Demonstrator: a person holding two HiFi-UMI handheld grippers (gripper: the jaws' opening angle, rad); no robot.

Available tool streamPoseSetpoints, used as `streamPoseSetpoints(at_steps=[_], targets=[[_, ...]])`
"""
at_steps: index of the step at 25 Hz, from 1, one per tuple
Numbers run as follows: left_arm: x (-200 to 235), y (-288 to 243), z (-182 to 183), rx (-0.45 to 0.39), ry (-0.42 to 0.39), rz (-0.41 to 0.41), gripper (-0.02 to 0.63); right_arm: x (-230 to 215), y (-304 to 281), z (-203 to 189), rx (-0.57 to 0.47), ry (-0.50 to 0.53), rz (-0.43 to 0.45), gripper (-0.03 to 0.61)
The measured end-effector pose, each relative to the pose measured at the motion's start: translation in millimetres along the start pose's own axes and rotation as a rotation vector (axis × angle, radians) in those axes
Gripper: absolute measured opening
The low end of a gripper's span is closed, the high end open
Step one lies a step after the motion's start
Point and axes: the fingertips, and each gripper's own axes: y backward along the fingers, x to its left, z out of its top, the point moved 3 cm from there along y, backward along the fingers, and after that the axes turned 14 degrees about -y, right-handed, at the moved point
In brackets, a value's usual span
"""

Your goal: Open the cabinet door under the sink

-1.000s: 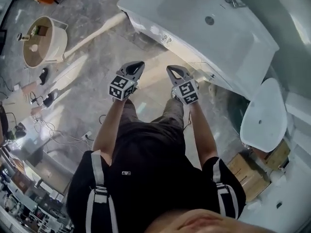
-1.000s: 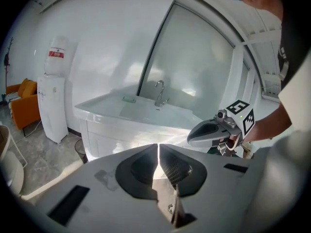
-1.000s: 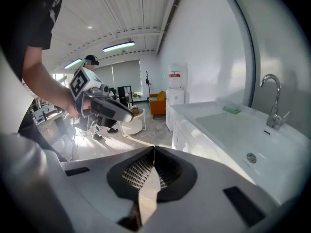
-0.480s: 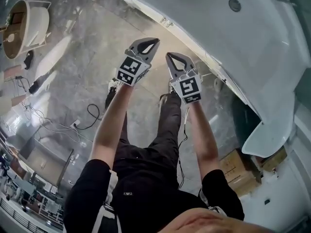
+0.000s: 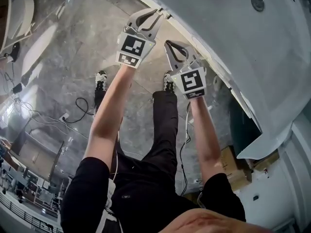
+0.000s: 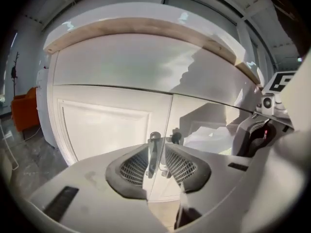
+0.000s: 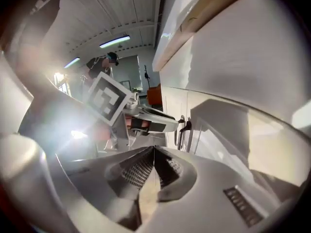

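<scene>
The left gripper [image 6: 156, 163] is at the white panelled cabinet door [image 6: 102, 130] beneath the white ceramic sink [image 5: 228, 33]. Its 2 jaws stand narrowly apart, 1 on either side of the door's slim metal handle [image 6: 154, 142], not clamped. The right gripper [image 7: 153, 155], just beside it, has its jaws pressed together on nothing

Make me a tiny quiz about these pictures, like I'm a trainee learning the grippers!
1. True or false: the right gripper is clamped on a handle.
2. Pick one. What stands between the left gripper's open jaws? A a tap. B a cabinet door handle. C a cable.
3. Count: how many handles show on the front of the cabinet in the left gripper view?

Key: 1 false, its jaws are together on nothing. 2 B. 3 two.
</scene>
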Motion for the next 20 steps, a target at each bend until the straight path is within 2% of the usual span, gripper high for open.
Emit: streamPoseSetpoints(at_steps=[1,2,6,8,9,12,20], targets=[[1.0,-6.6,-1.9,0.011,-0.009,0.007,0.105,-1.9,0.0,-4.1,0.006,-0.004,0.001,0.060],[1.5,-12.1,-4.2,0.023,-0.013,0.013,0.115,-3.7,0.3,-8.3,0.013,-0.008,0.002,0.060],[2.8,-24.2,-11.5,0.038,0.003,0.032,0.115,-9.9,0.4,-17.6,0.043,-0.008,-0.005,0.060],[2.3,-26.5,-11.4,0.027,-0.006,0.027,0.101,-10.7,-0.6,-19.6,0.045,-0.013,0.001,0.060],[2.5,-26.8,-10.6,0.022,-0.021,0.029,0.060,-10.5,-1.6,-20.1,0.042,-0.013,0.009,0.060],[2.5,-25.7,-10.1,0.027,-0.074,0.038,0.052,-9.7,-3.9,-18.0,0.036,0.001,0.022,0.060],[2.3,-8.9,-17.8,0.040,-0.034,0.086,0.049,5.8,-11.6,-22.7,0.044,-0.047,0.010,0.060]])
